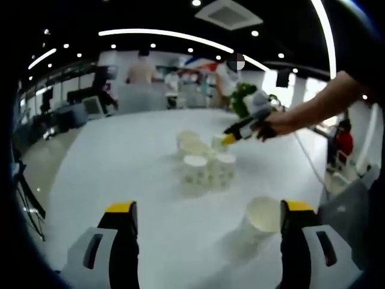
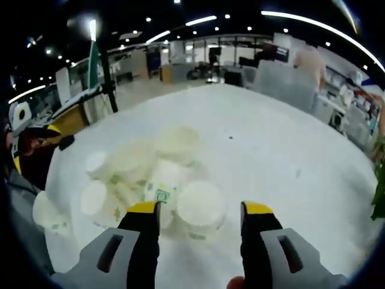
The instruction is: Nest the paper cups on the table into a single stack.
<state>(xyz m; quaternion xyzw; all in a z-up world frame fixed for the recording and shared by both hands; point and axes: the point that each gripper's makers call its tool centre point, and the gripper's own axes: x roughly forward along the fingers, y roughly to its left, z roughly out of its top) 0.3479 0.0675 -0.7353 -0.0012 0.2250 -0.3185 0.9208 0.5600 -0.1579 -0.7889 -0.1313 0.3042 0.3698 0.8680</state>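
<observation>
**White paper cups clustered on a white desk, both jaws wide**

White paper cups [image 1: 201, 159] are seen gathered in a loose cluster near the middle of the white desk [image 1: 120, 156] in the left gripper view. Most stand mouth-up, close together or touching. One further cup [image 1: 261, 218] lies tipped on its side, apart from the cluster, just beside the right jaw of the left gripper [image 1: 207, 209]. That gripper's yellow-tipped jaws are held wide apart and nothing is between them.

The right gripper [image 1: 229, 139] is seen in the same view, held in a person's hand [image 1: 269, 126], its yellow tip just over the far side of the cluster.

In the right gripper view the cluster [image 2: 144, 174] is seen from close above, blurred. One cup [image 2: 200, 208] stands between the spread jaws of the right gripper [image 2: 200, 208]; whether it is touched by either jaw cannot be told. The jaws are set wide. The left gripper [image 2: 30, 144] is seen at the left edge, and the tipped cup [image 2: 47, 214] lies below it near the desk's edge.

People and furniture are seen blurred beyond the desk.
</observation>
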